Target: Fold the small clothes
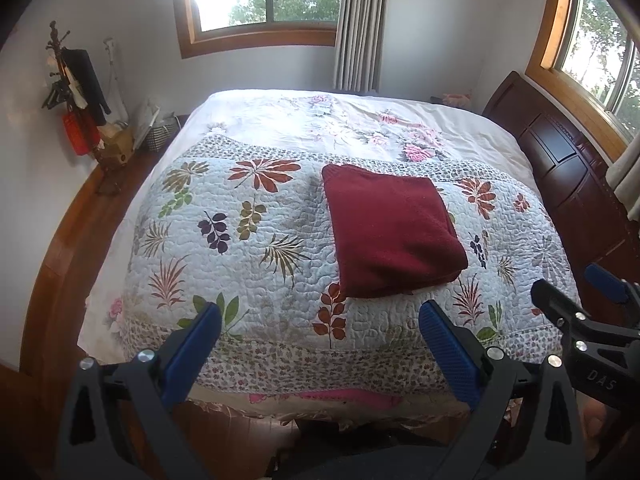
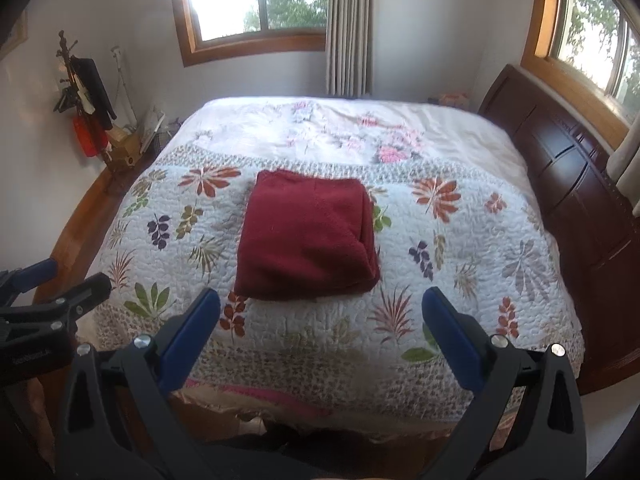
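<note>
A dark red garment (image 1: 390, 232) (image 2: 308, 236) lies folded into a thick rectangle on the quilted floral bedspread (image 1: 240, 248) (image 2: 460, 248). My left gripper (image 1: 320, 312) hangs open above the bed's near edge, short of the garment and a little to its left. My right gripper (image 2: 320, 300) is open too, held just in front of the garment's near edge. Nothing sits between either pair of blue pads. The right gripper (image 1: 576, 284) shows at the right edge of the left wrist view, and the left gripper (image 2: 68, 276) shows at the left edge of the right wrist view.
A dark wooden headboard (image 1: 560, 168) (image 2: 572, 176) runs along the bed's right side under a window. A coat stand (image 1: 76, 104) (image 2: 84, 96) with hanging items and a basket stands by the left wall. Wooden floor (image 1: 60, 248) borders the bed on the left.
</note>
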A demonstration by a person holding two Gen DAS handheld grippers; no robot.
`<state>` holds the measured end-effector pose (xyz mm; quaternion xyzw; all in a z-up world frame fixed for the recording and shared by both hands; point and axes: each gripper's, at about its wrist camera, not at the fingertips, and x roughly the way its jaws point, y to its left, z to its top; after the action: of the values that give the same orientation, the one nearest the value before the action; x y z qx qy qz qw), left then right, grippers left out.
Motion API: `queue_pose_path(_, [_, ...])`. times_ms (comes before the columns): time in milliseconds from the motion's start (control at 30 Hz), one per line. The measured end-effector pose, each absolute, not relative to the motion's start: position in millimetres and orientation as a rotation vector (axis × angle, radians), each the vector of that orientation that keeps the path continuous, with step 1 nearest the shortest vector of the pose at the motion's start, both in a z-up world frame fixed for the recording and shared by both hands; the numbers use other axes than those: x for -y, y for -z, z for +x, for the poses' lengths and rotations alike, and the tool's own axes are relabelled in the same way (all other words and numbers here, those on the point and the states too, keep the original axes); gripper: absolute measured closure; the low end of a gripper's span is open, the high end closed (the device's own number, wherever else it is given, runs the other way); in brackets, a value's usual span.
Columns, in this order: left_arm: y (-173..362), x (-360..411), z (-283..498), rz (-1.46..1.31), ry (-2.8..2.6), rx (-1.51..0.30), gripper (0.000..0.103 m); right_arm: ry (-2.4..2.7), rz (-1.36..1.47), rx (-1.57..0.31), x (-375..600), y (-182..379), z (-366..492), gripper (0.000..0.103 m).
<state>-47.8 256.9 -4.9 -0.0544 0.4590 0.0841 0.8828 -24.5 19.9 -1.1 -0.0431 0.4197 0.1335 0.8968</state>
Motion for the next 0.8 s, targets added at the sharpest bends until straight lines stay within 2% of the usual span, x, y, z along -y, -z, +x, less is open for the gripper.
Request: queue_pose_path(800, [10,-258,-31,-0.107,-0.163,-0.964,0.004,-0.252,-0.103,-0.858,-22,-2,-6,0.003])
